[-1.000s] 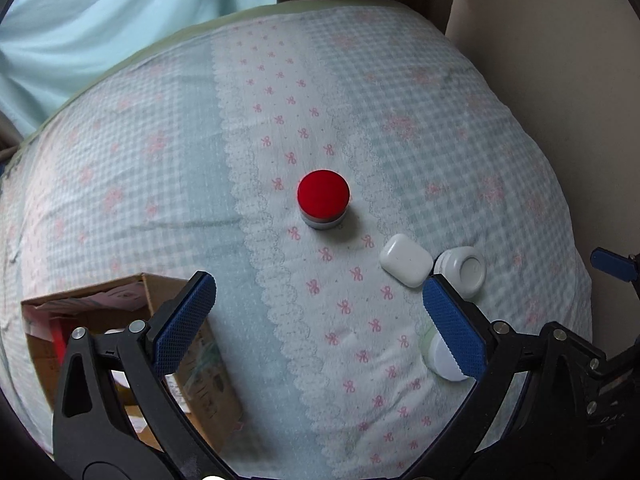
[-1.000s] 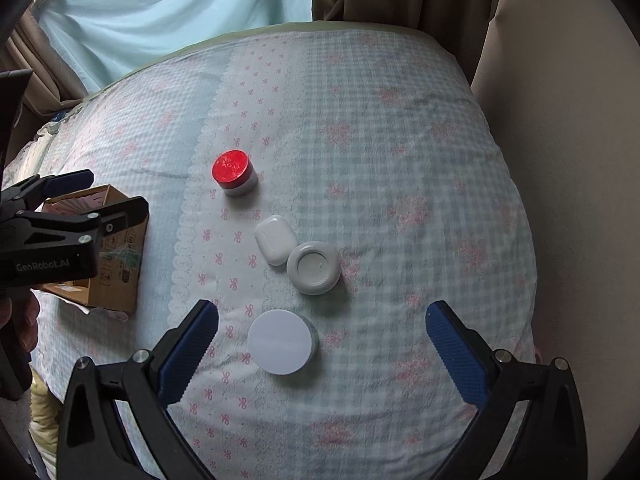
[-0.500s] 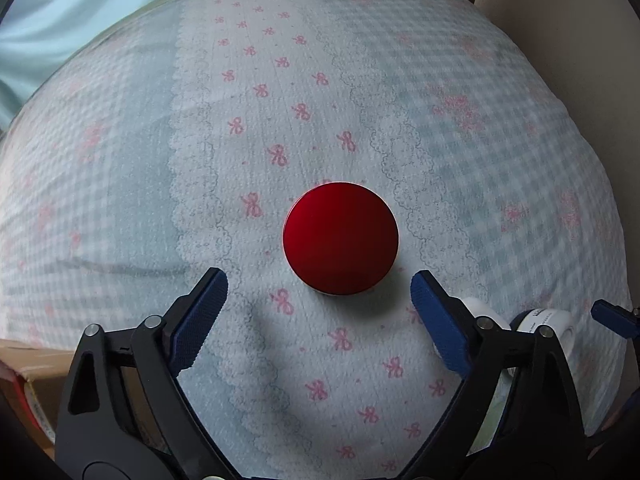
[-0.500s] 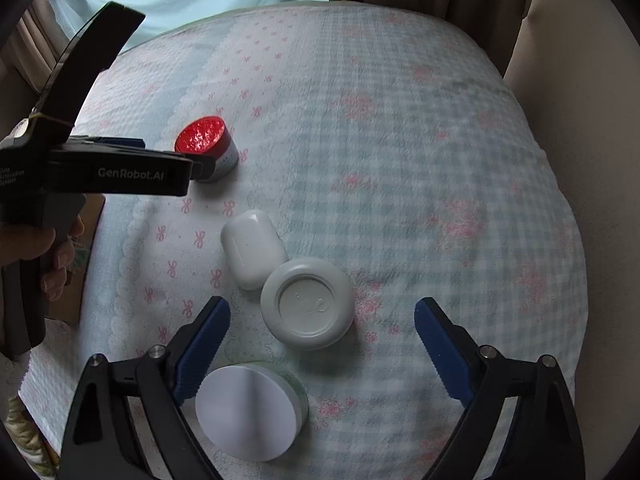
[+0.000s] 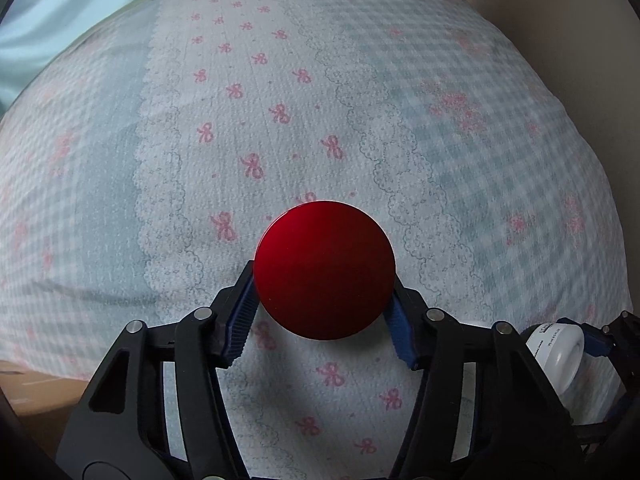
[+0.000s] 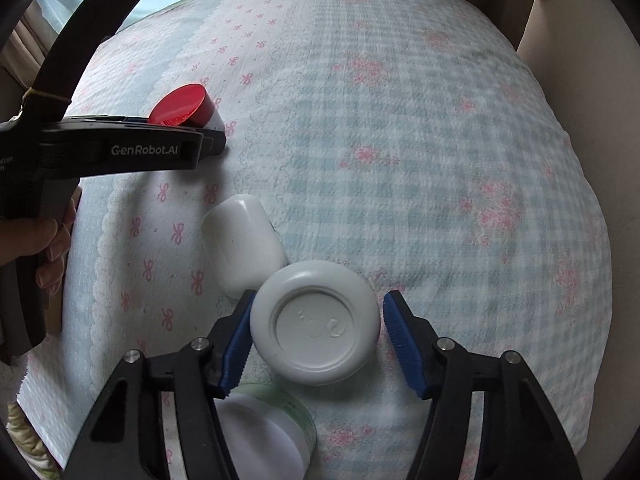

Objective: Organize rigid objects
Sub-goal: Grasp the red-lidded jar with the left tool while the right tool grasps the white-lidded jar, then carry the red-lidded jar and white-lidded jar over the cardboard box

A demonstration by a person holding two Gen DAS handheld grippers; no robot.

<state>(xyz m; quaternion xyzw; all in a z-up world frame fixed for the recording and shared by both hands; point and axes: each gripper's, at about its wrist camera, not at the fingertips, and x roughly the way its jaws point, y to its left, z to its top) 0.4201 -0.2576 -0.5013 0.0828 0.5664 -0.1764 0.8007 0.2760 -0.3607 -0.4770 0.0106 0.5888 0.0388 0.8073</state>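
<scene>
A jar with a round red lid (image 5: 324, 268) stands on the bow-patterned bedspread (image 5: 360, 100). My left gripper (image 5: 323, 280) points down over it, its jaws closing, and its blue pads (image 5: 240, 312) lie against the jar's two sides. The right wrist view shows this jar (image 6: 184, 104) at the upper left. A squat white jar (image 6: 316, 328) sits between the closing jaws of my right gripper (image 6: 320, 300). The left pad (image 6: 238, 332) touches it, and a narrow gap shows at the right pad. A white earbud case (image 6: 242, 240) touches that jar's far left side.
A jar with a white lid and green label (image 6: 264, 436) lies just under my right gripper's left finger. A cardboard box (image 5: 24, 392) shows at the bed's lower left edge. A person's hand (image 6: 44, 240) holds the left gripper. Beige wall and curtains border the bed.
Both grippers have come down onto the bed and narrowed from wide open. The left pads now meet the red-lidded jar. The right jaws now flank the squat white jar.
</scene>
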